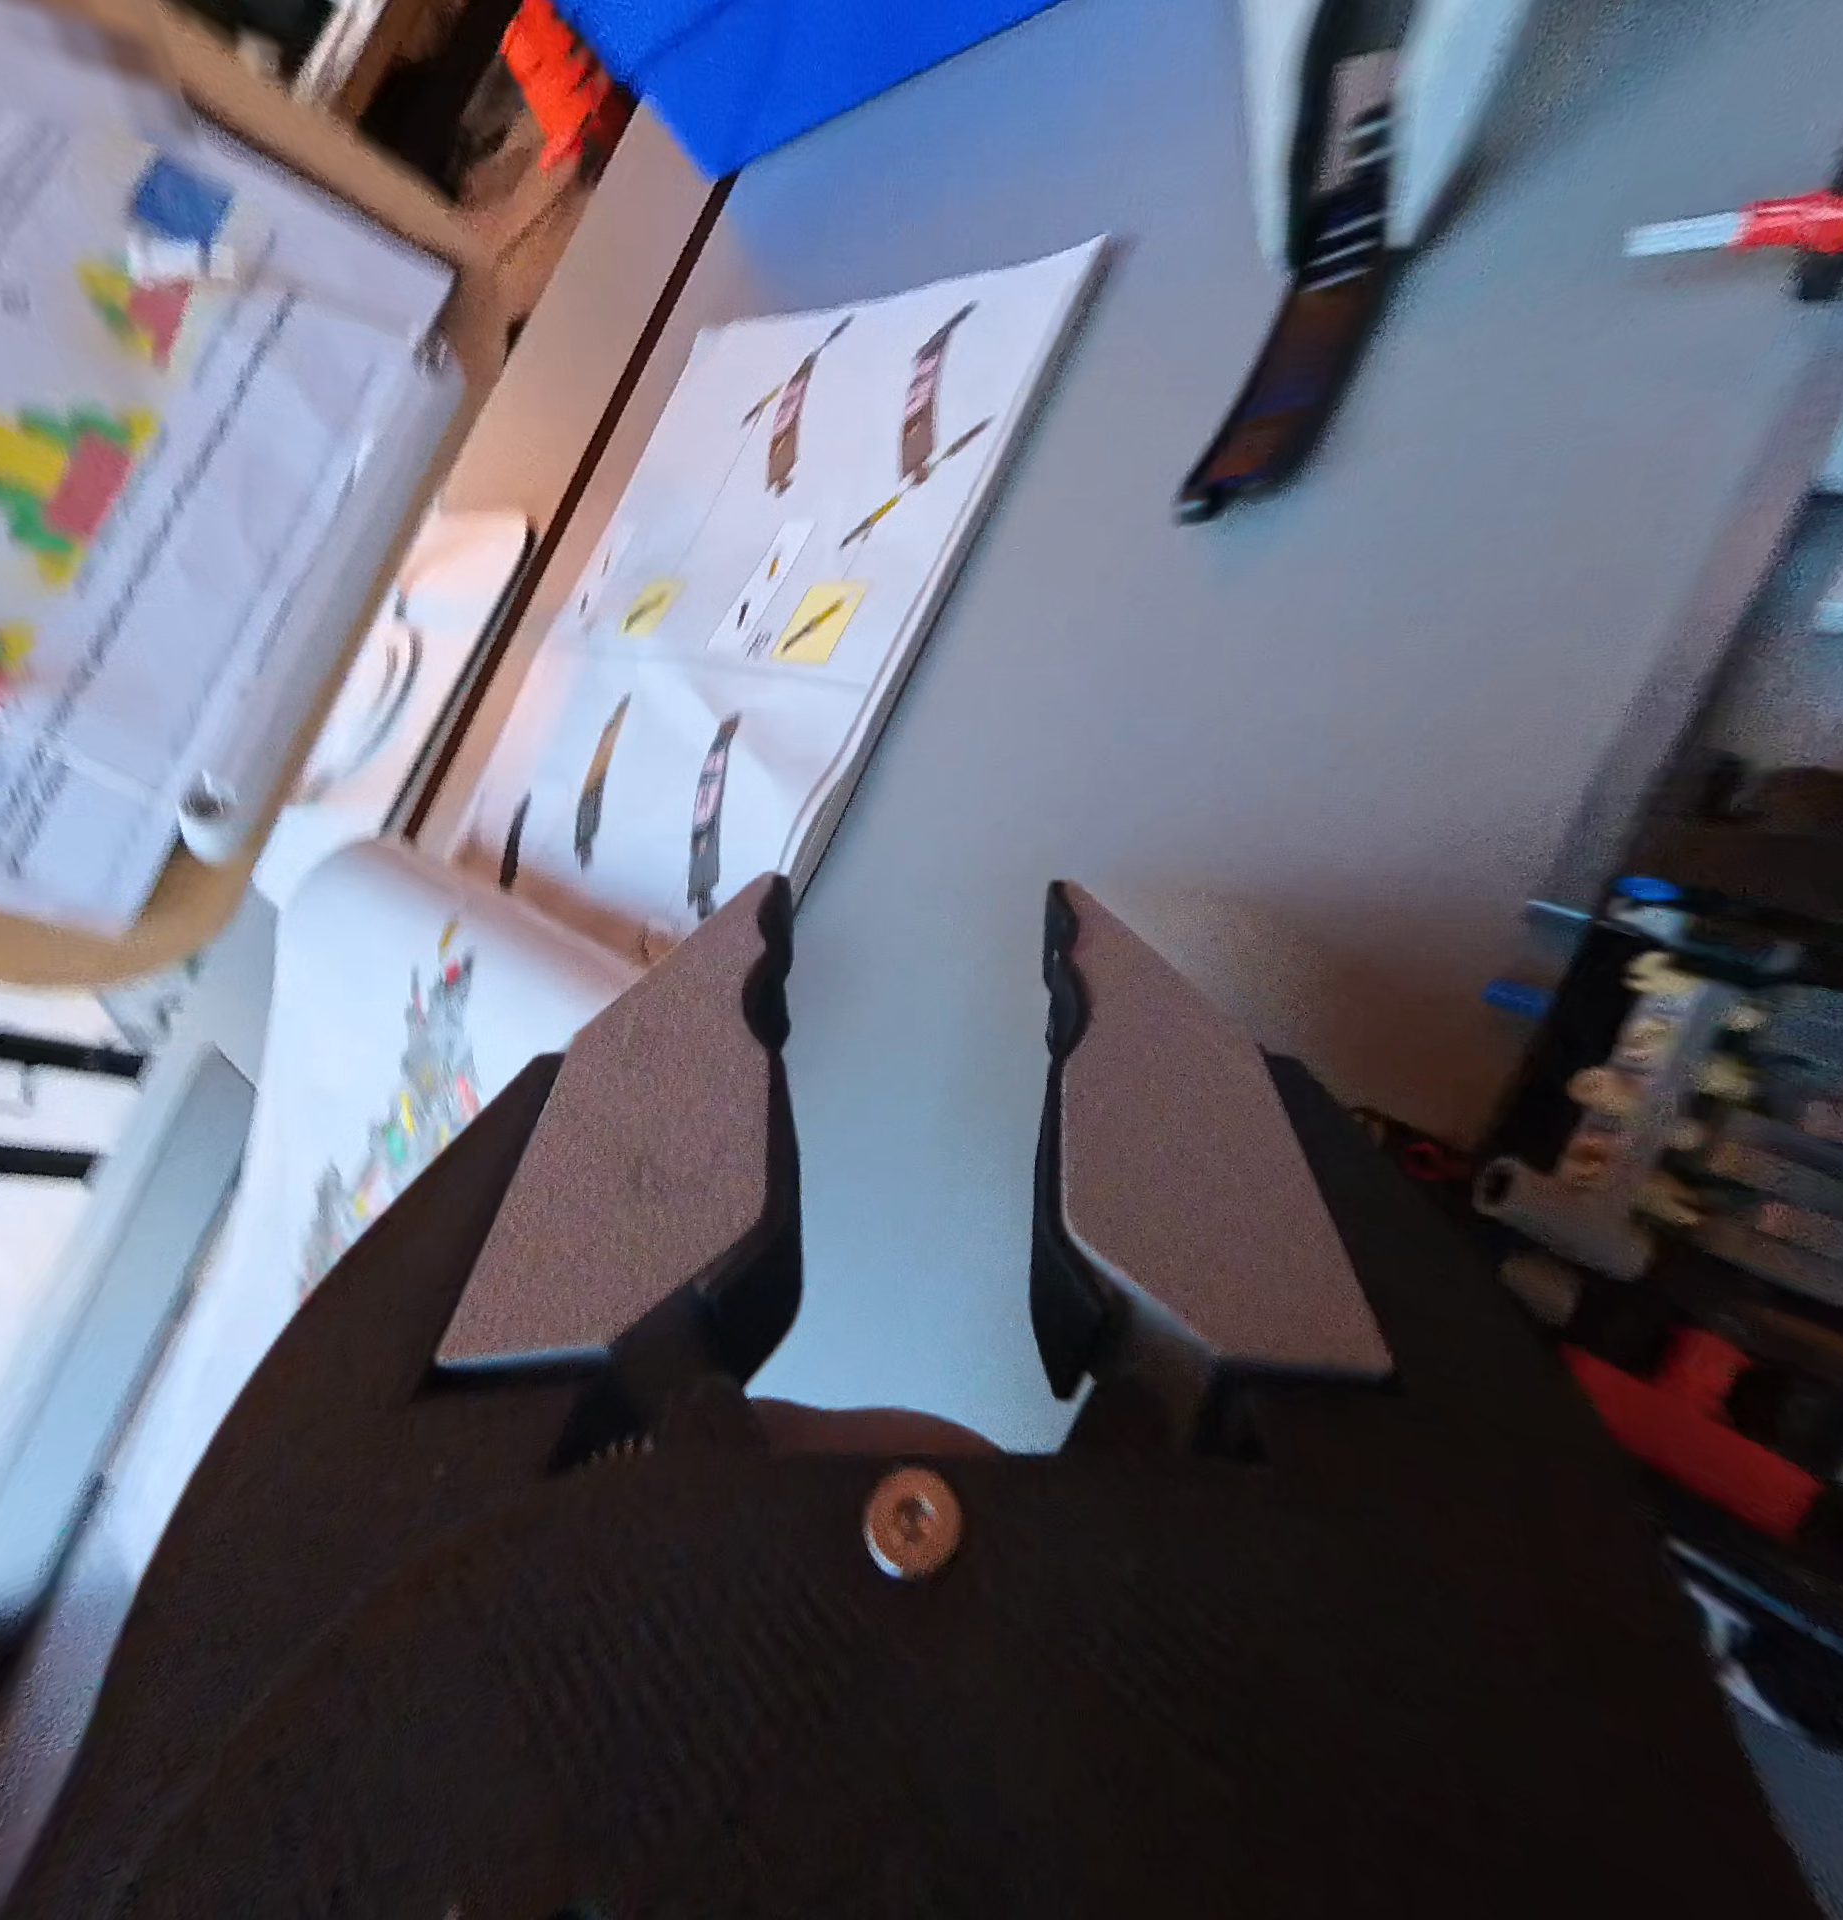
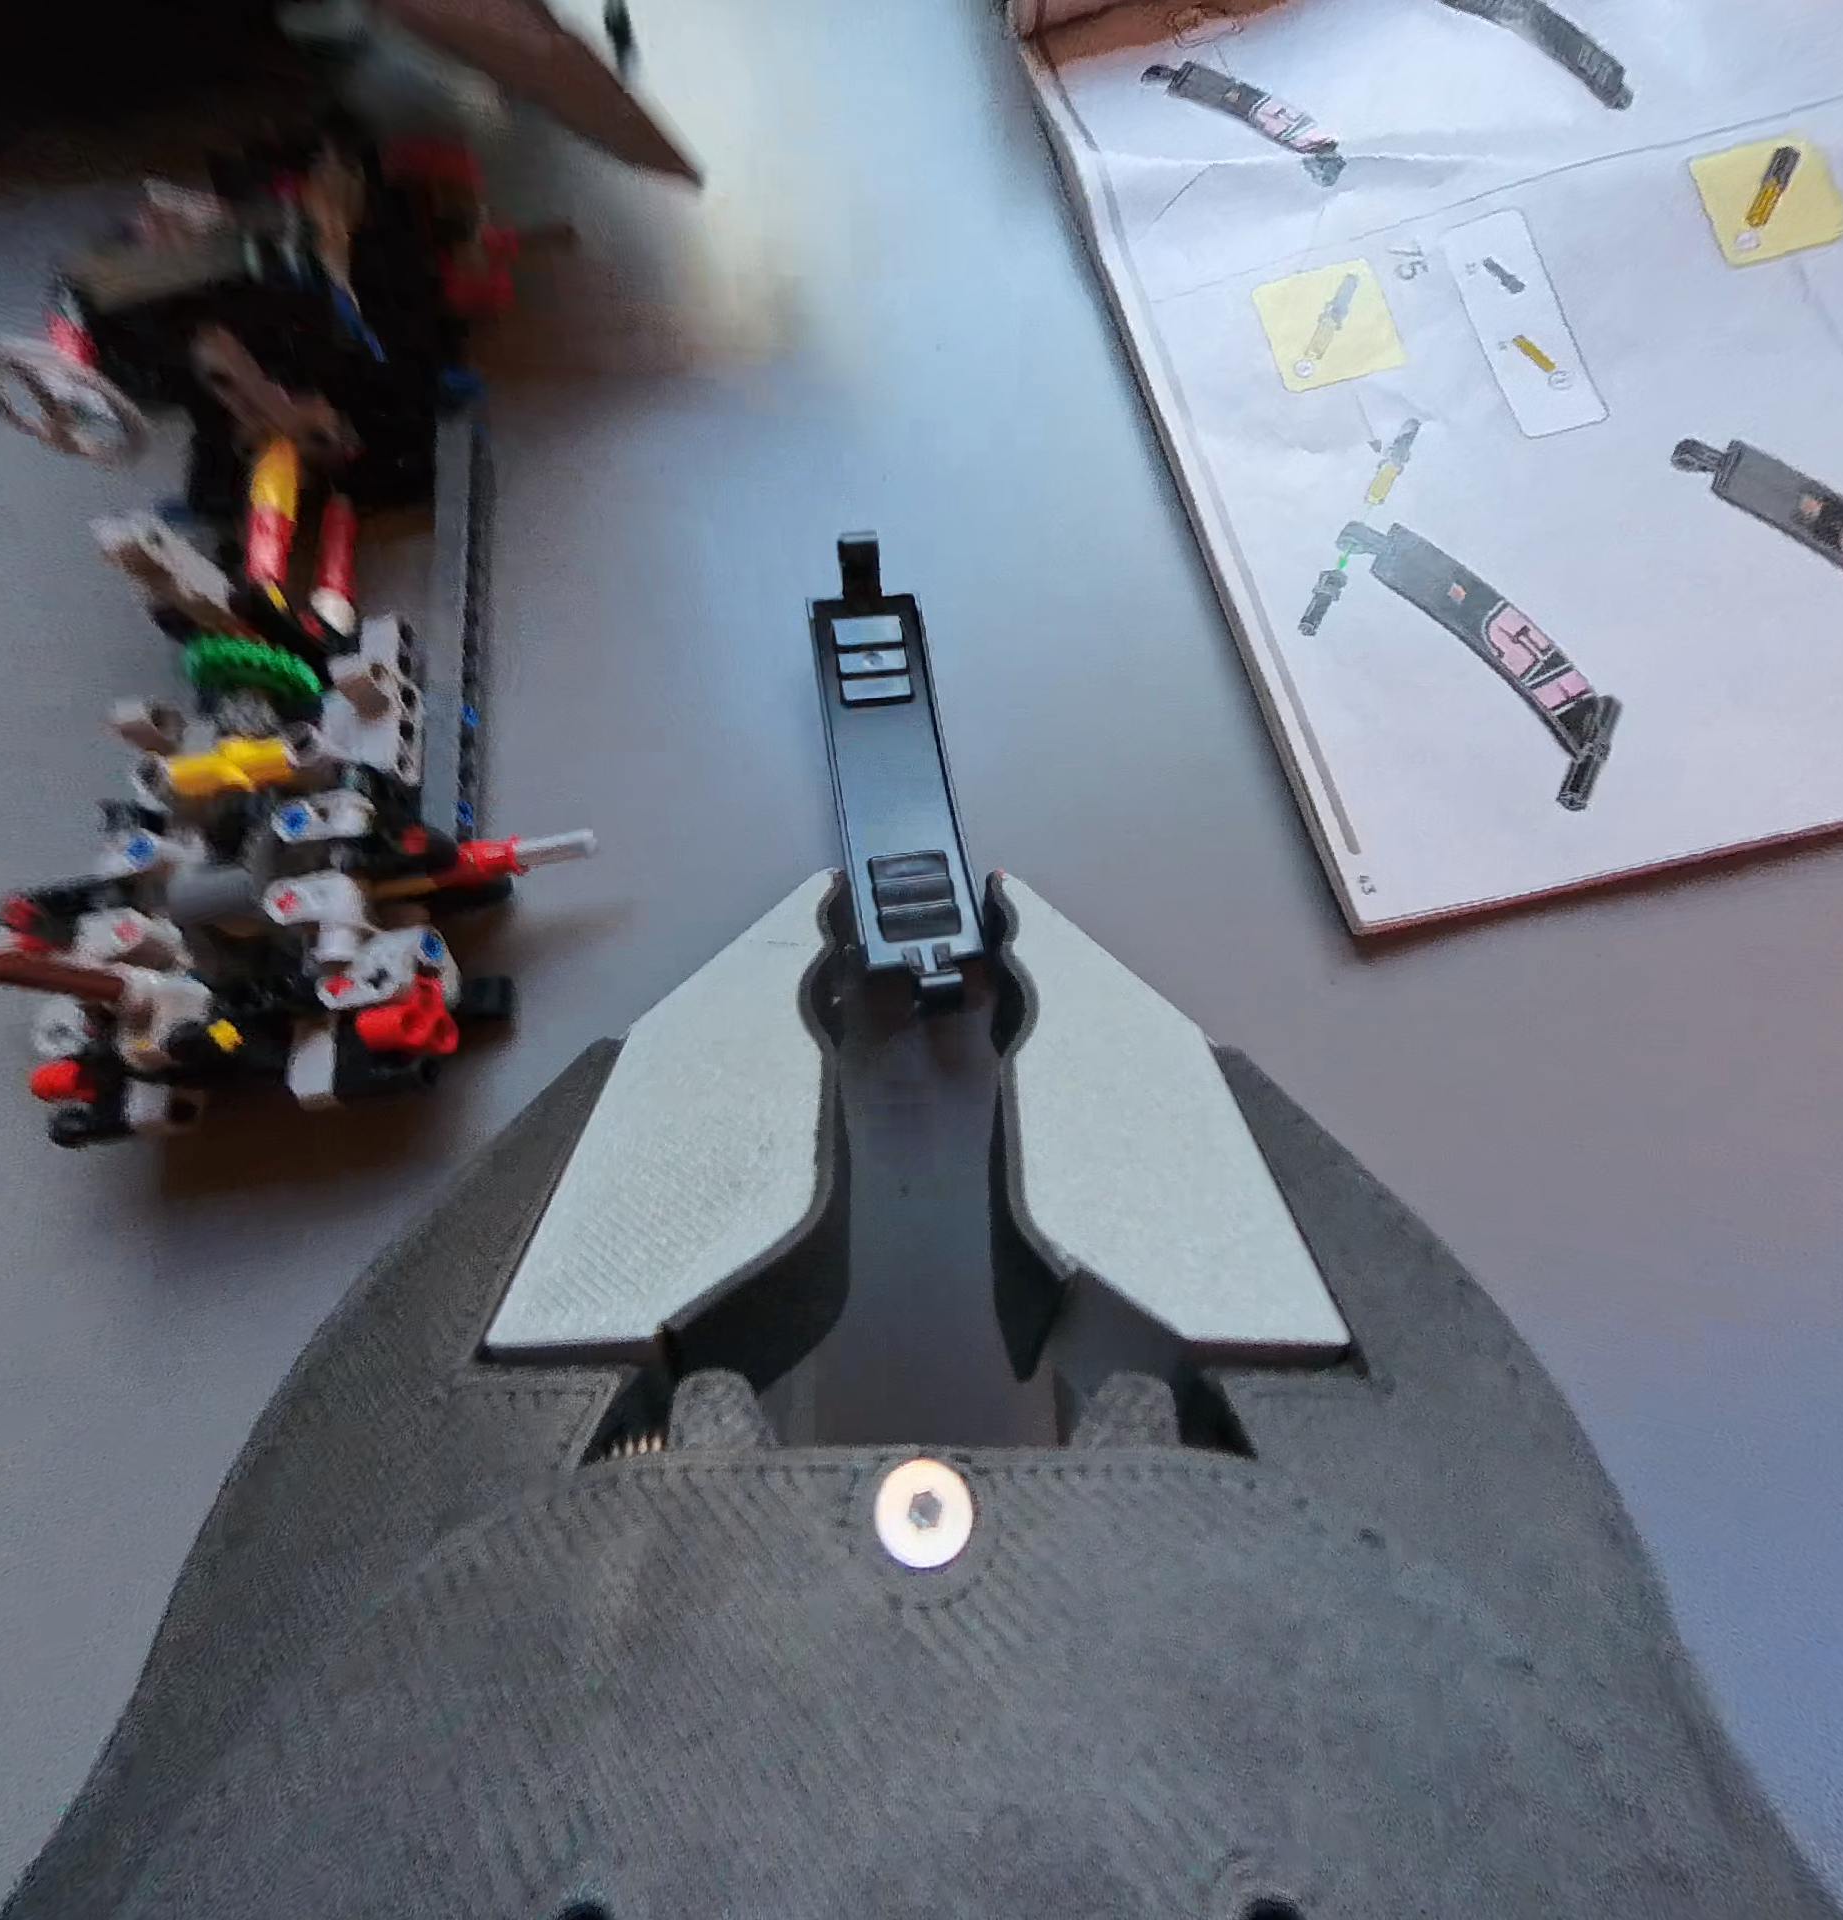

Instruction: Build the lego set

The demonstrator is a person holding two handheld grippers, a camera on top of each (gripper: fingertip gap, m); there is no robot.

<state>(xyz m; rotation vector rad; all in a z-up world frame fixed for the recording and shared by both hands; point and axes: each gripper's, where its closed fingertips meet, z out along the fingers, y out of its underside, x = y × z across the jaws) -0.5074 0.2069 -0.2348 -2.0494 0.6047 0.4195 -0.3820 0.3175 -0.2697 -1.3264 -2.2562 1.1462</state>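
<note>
The right gripper point(image 2: 912, 894) points forward and down over the grey counter point(image 2: 1104, 1143), its fingers closed on the near end of a long black curved panel point(image 2: 886, 758). The panel runs straight away from the fingertips, underside up, its far end pointing toward the far edge of the counter. Both pads sit against the panel's side edges.

The left gripper point(image 1: 917, 904) is held tilted, so the counter point(image 1: 1260, 623) slants across its view. Its fingers stand apart with only bare counter between them. Its left fingertip point(image 1: 771, 914) lies just beside the near corner of an open instruction booklet point(image 1: 792, 540), which lies along the counter's left edge.

In the right wrist view the same booklet point(image 2: 1571, 520) lies toward the far right corner, well apart from the panel. To the left of the panel sits a loose heap of small building pieces point(image 2: 252, 862), red, yellow, white, black and green, spread straight on the counter. A red pin with a grey axle point(image 2: 512, 852) sticks out of the heap toward the panel.

Beyond the left edge, a cardboard box point(image 1: 397, 208) shows in the left wrist view; its contents are too blurred to tell.
</note>
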